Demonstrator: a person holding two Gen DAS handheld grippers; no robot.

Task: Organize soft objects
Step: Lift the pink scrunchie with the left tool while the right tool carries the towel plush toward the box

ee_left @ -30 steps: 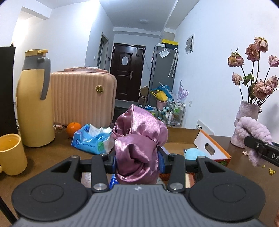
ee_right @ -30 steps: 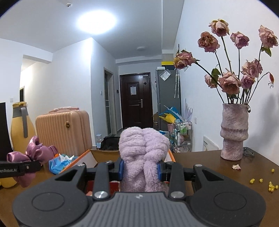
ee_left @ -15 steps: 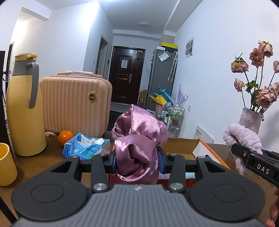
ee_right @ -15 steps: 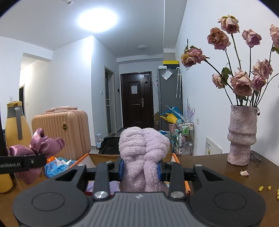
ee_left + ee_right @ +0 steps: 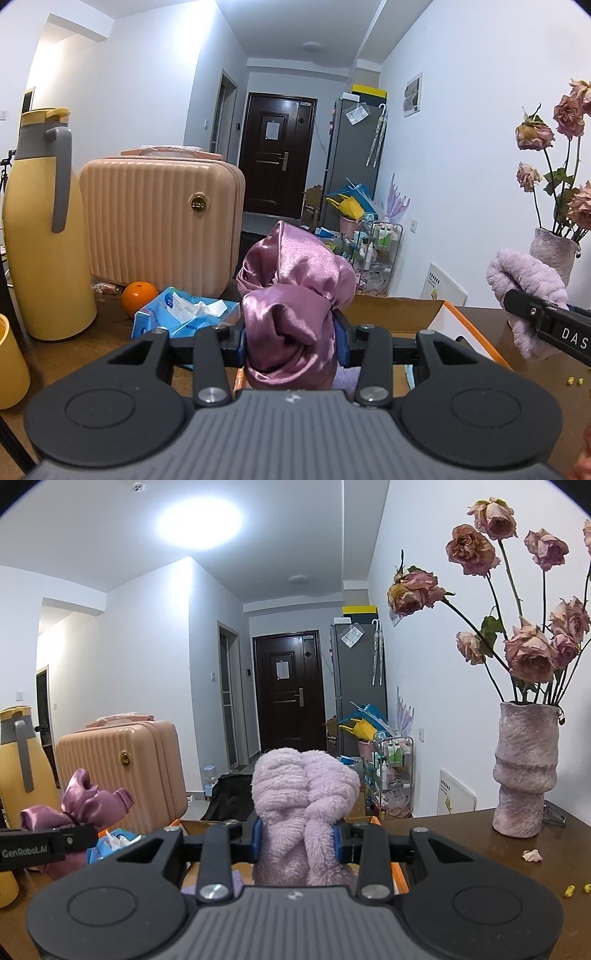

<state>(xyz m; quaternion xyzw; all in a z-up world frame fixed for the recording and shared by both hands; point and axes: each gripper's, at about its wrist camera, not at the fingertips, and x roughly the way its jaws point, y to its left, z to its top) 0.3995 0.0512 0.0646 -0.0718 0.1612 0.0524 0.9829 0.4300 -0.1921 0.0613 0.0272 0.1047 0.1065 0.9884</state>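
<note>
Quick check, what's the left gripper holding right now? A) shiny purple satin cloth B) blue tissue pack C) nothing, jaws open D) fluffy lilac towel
A: in the left wrist view the left gripper is clamped on the bunched purple satin cloth; the fluffy lilac towel sits in the right gripper, and the blue tissue pack lies on the table.

Two grippers, each clamped on one soft item: the left gripper (image 5: 291, 341) on one satin scrunchie (image 5: 291, 306), the right gripper (image 5: 297, 843) on one fluffy lilac scrunchie (image 5: 304, 808). Ahead of them sits one open cardboard box (image 5: 399, 314); left of them, one orange (image 5: 138, 297), one tissue pack (image 5: 184, 314), one yellow jug (image 5: 42, 229), one suitcase (image 5: 159, 221). To the right stands one vase (image 5: 524, 768).
</note>
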